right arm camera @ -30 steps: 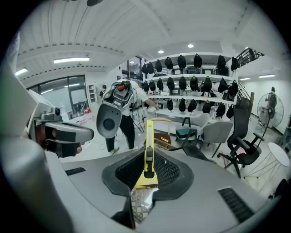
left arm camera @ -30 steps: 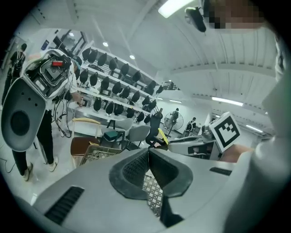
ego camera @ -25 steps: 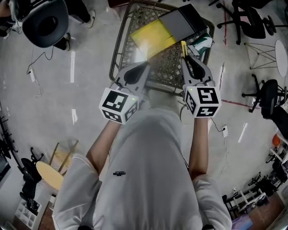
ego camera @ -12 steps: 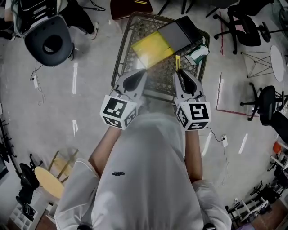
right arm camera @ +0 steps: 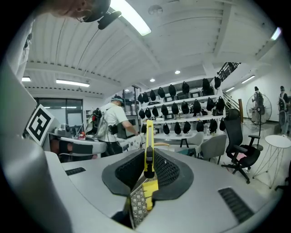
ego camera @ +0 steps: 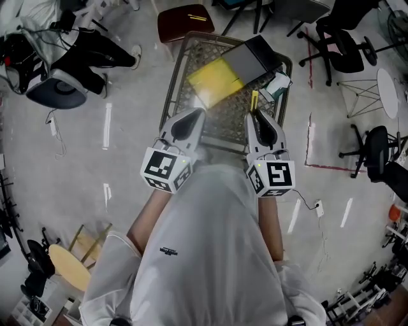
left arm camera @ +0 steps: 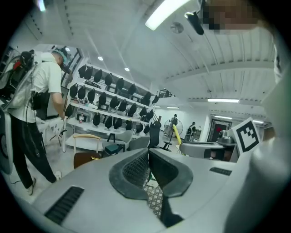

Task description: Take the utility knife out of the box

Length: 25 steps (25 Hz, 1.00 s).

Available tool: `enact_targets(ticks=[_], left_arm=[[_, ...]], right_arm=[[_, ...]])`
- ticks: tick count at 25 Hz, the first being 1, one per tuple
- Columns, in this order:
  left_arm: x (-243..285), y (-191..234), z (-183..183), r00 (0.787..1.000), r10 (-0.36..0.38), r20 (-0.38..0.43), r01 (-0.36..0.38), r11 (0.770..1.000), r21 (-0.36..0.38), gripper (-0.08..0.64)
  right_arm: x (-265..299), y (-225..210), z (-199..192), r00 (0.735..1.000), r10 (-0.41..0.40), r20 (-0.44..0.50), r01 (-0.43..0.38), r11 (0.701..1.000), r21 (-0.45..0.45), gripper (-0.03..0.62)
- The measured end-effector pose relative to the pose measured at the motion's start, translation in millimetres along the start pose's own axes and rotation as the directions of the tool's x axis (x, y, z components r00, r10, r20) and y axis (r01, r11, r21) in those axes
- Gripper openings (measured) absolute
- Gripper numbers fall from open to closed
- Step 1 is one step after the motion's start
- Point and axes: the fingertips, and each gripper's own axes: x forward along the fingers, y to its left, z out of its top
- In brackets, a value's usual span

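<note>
A yellow utility knife (right arm camera: 148, 148) with a black slider stands upright between the pads of my right gripper (right arm camera: 148, 159), which is shut on it. From the head view the knife (ego camera: 255, 100) pokes forward past that gripper (ego camera: 258, 116), above the near part of the mesh table (ego camera: 167, 95). The open box lies further back on the table: a yellow tray (ego camera: 215, 81) with a dark grey part (ego camera: 250, 56) beside it. My left gripper (ego camera: 191, 120) hovers to the knife's left, and in its own view the left gripper (left arm camera: 148, 157) has its jaws closed together with nothing between them.
A teal-and-white packet (ego camera: 278, 83) lies at the table's right edge. A dark red stool (ego camera: 185, 16) stands behind the table, office chairs (ego camera: 341, 38) and a white round side table (ego camera: 387, 83) to the right. A person (left arm camera: 32, 104) stands at shelves on the left.
Both grippers have risen a little above the table, and the right one has drifted left with the knife still held. The left jaws stay closed.
</note>
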Motion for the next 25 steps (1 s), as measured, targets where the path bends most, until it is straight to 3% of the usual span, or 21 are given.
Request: enact_targets(ticks=[25], left_arm=[[-18.0, -10.2, -0.7, 0.999, 0.007, 0.033, -0.007, 1.0, 0.0, 0.005]], right_arm=[[-24.8, 4.7, -11.2, 1.0, -0.019, -0.002, 0.018, 0.999, -0.029, 0.052]])
